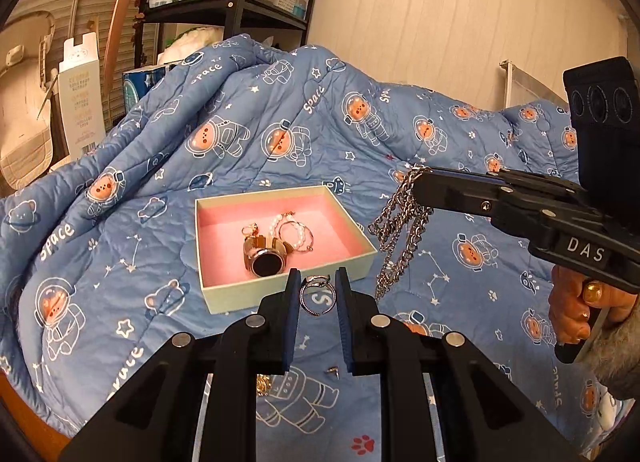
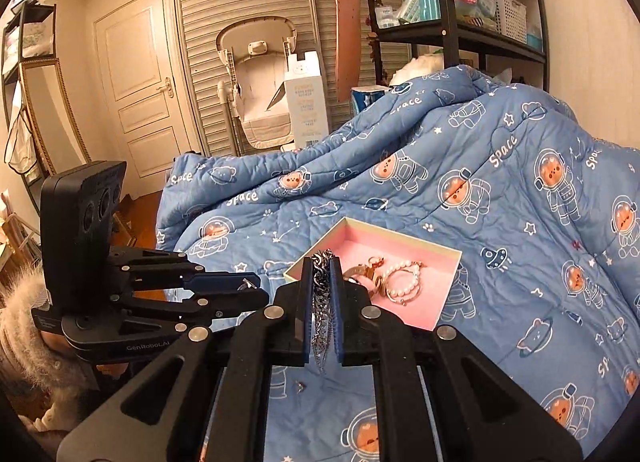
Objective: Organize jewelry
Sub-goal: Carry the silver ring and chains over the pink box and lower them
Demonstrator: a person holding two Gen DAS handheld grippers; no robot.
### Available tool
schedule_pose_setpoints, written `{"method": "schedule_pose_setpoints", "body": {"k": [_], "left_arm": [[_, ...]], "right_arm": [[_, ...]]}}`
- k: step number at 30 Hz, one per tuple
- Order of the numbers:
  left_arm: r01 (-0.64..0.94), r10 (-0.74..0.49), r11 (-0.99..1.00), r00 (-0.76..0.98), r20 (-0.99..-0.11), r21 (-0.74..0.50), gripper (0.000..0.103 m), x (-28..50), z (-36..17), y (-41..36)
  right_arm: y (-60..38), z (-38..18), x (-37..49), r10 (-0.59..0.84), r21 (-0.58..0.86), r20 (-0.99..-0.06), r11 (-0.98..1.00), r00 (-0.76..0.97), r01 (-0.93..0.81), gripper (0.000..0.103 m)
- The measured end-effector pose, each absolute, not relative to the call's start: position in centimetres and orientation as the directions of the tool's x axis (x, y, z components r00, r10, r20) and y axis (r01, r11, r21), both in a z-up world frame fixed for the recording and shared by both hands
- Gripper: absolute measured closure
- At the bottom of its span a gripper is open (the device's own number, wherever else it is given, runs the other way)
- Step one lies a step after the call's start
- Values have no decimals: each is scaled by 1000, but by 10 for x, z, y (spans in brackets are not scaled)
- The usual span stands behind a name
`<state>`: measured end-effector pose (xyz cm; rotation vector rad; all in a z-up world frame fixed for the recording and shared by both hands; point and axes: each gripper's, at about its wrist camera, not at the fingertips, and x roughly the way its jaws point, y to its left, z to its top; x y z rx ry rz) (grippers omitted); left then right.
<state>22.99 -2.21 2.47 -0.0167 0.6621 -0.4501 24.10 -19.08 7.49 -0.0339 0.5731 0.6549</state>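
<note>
**Ring and chain held above the jewelry box**

Blue space-print quilt (image 1: 240,150) covers the bed; black shelf (image 1: 236,2) behind. Open pink-lined box (image 1: 280,234) lies flat on it, holding a watch (image 1: 262,258) and pearl bracelets (image 1: 296,234). Left gripper (image 1: 318,294) is clamped on a silver ring (image 1: 318,296), ring upright, its opening facing the camera, just this side of the box. Right gripper (image 2: 322,294) is clamped on a silver chain (image 2: 322,286), long axis vertical, loops dangling beside the box. Small stud (image 1: 332,371) lies on the quilt below.
</note>
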Motion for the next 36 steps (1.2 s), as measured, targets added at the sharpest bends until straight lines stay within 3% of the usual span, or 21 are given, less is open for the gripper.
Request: {"method": "schedule_pose_setpoints", "body": {"k": [11, 24, 36], "left_arm": [[374, -391, 913, 678, -622, -166, 86, 304, 33, -16], [246, -350, 935, 534, -770, -255, 86, 410, -16, -9], [194, -275, 959, 454, -847, -207, 86, 443, -50, -29]], "right_arm": [[-182, 69, 312, 513, 156, -544, 839, 664, -521, 94], [-186, 16, 360, 476, 207, -654, 860, 588, -466, 94], [-181, -14, 374, 475, 218, -718, 847, 508, -484, 94]]}}
